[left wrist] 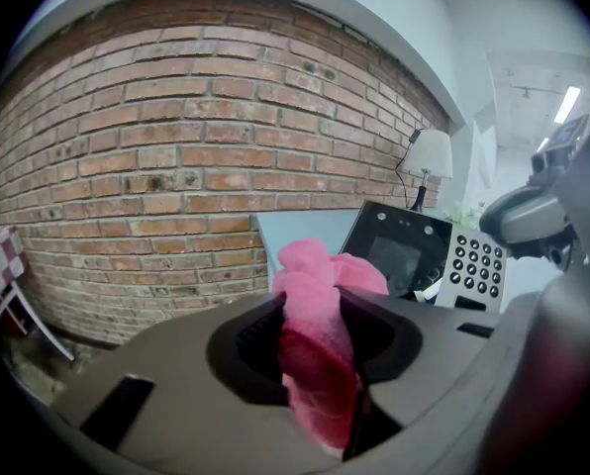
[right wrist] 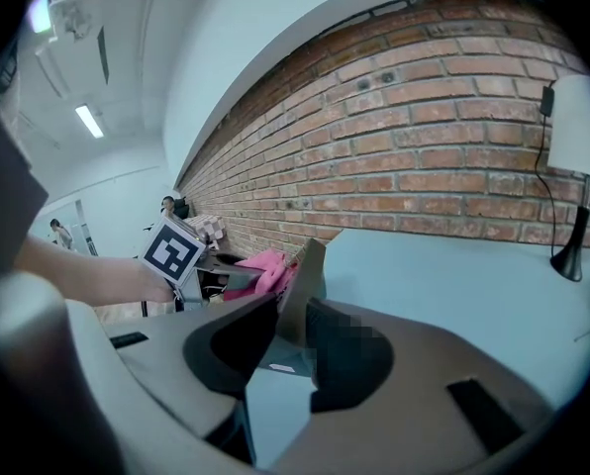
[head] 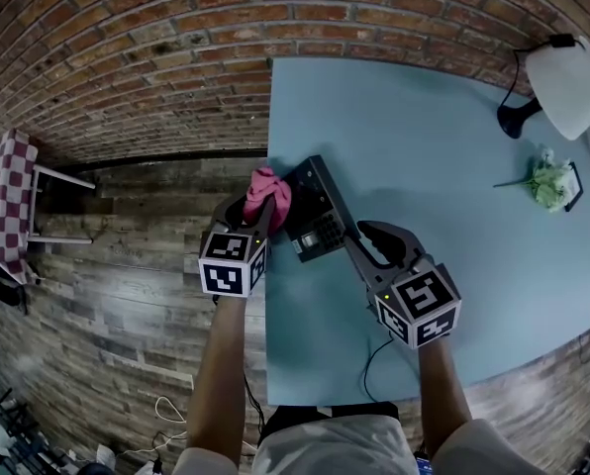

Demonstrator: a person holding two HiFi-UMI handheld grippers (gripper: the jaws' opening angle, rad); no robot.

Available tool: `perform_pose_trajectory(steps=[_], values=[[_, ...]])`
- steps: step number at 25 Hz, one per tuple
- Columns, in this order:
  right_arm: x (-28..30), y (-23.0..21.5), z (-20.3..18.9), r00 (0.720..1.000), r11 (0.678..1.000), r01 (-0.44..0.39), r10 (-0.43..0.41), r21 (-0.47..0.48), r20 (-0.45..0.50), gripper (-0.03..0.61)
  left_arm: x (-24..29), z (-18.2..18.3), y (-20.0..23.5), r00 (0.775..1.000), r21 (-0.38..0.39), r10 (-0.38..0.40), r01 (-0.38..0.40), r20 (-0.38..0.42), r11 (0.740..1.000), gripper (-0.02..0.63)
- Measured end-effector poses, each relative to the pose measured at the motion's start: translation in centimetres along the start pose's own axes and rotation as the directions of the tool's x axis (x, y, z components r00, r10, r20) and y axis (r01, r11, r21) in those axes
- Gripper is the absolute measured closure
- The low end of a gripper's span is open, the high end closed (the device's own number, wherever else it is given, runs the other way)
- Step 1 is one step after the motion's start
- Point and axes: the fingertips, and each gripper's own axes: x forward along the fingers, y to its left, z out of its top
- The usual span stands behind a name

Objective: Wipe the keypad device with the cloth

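Blue table (head: 424, 137) | left gripper (left wrist: 313, 336) jaws pinch cloth (head: 267, 194) | right gripper (right wrist: 295, 336) jaws clamp keypad device (head: 318, 216) | lamp (head: 564, 85), flower (head: 548, 181) well apart

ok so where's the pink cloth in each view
Head view: pink cloth sits just left of picture centre.
Left gripper view: bottom centre, clamped in the left tongs.
Right gripper view: left of centre, just left of the device's raised edge.
Shared landmark: the keypad device, right beside the cloth in all three views.
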Motion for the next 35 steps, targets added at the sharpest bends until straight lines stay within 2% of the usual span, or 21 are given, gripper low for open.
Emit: perform_pose_trajectory(steps=[3,6,8,12,17,21,24,29,35], values=[[-0.1,0.0,0.1,1.000,1.000,0.004,-0.004,-0.001,-0.008,0.454,-1.4,0.3,0.3,0.999,-0.048,0.015,-0.013,0.043,0.999,0.446],[-0.6,-0.3,0.6,0.998,0.995,0.055,-0.053,-0.083,0.023,0.459,-3.5,2.6,-0.1,0.992,-0.097,0.008,0.004,0.124,0.995,0.446],[-1.3,-0.6,0.9,0.996,0.991,0.075,-0.069,-0.111,0.055,0.460,-4.9,5.1,-1.4,0.983,-0.104,-0.018,0.038,0.184,0.994,0.446],[-1.8,-0.1,0.3,0.998,0.993,0.029,-0.023,-0.119,0.057,0.460,-5.6,9.0,-5.1,0.956,-0.095,-0.111,0.141,0.270,0.985,0.446],[-1.2,1.0,-0.3,0.999,0.980,0.008,0.000,-0.200,0.043,0.469,-3.0,8.7,-8.6,0.959,-0.060,-0.174,0.191,0.224,0.980,0.446],[-1.2,1.4,-0.4,1.000,0.980,-0.011,0.017,-0.200,0.027,0.479,-1.5,7.5,-9.1,0.975,-0.017,-0.136,0.141,0.173,0.990,0.446],[-1.0,1.6,-0.5,0.999,0.978,-0.037,0.040,-0.207,0.012,0.487,-1.3,7.3,-9.0,0.979,0.005,-0.127,0.128,0.161,0.992,0.446],[-0.8,1.6,-0.9,0.998,0.976,-0.068,0.068,-0.209,-0.006,0.500,-1.3,6.0,-8.4,0.980,-0.024,-0.132,0.137,0.149,0.990,0.448],[-0.7,1.8,-1.1,0.996,0.972,-0.090,0.086,-0.216,-0.028,0.499,-1.5,2.7,-6.5,0.989,-0.086,-0.107,0.116,0.106,0.989,0.448]])
